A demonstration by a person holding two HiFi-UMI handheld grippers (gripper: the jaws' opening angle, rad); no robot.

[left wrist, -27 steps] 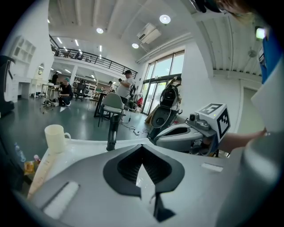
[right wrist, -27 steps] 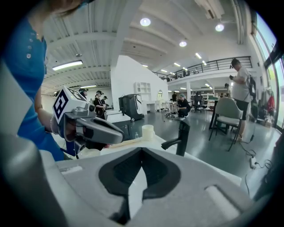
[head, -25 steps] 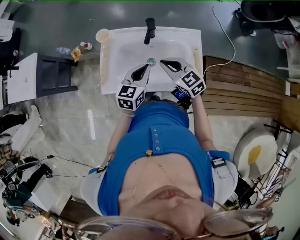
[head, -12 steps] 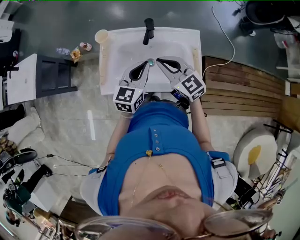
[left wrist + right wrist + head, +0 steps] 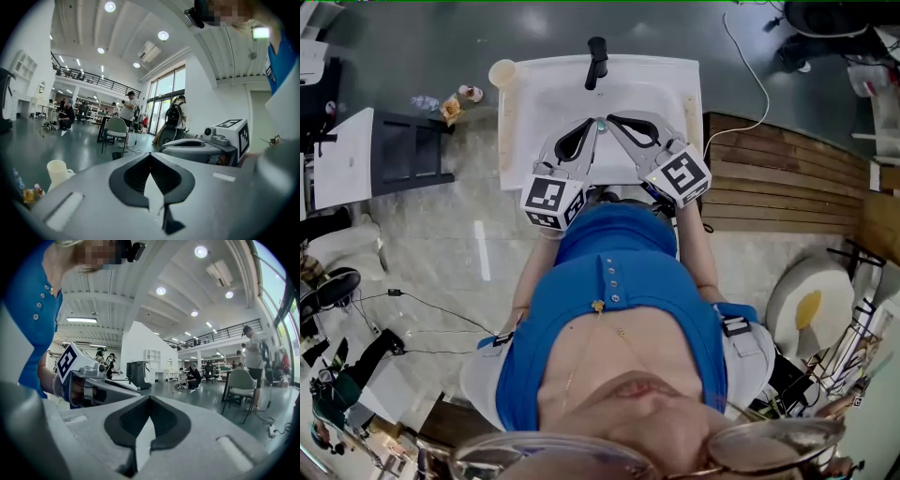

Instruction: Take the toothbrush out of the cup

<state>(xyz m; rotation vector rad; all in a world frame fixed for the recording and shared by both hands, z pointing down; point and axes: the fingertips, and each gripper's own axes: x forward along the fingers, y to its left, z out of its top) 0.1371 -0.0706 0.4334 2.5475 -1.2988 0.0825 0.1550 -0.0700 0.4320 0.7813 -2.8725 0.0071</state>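
Observation:
A cream cup (image 5: 502, 72) stands on the back left corner of the white sink (image 5: 694, 84); it also shows low at the left in the left gripper view (image 5: 57, 172). No toothbrush shows in either view. My left gripper (image 5: 594, 127) and right gripper (image 5: 610, 120) hover side by side over the basin, tips nearly meeting, both shut and empty. In the left gripper view the jaws (image 5: 150, 155) are closed, with the right gripper (image 5: 197, 147) beside them. The right gripper view shows its jaws (image 5: 149, 398) closed and the left gripper (image 5: 93, 385) at its left.
A black faucet (image 5: 597, 58) stands at the sink's back edge. Small bottles (image 5: 452, 101) lie on the floor left of the sink, near a dark rack (image 5: 412, 150). Wooden decking (image 5: 787, 178) lies to the right. People and chairs fill the hall beyond.
Both grippers have risen over the basin, their marker cubes looming larger, and the tips have drawn toward the faucet. Both stayed shut.

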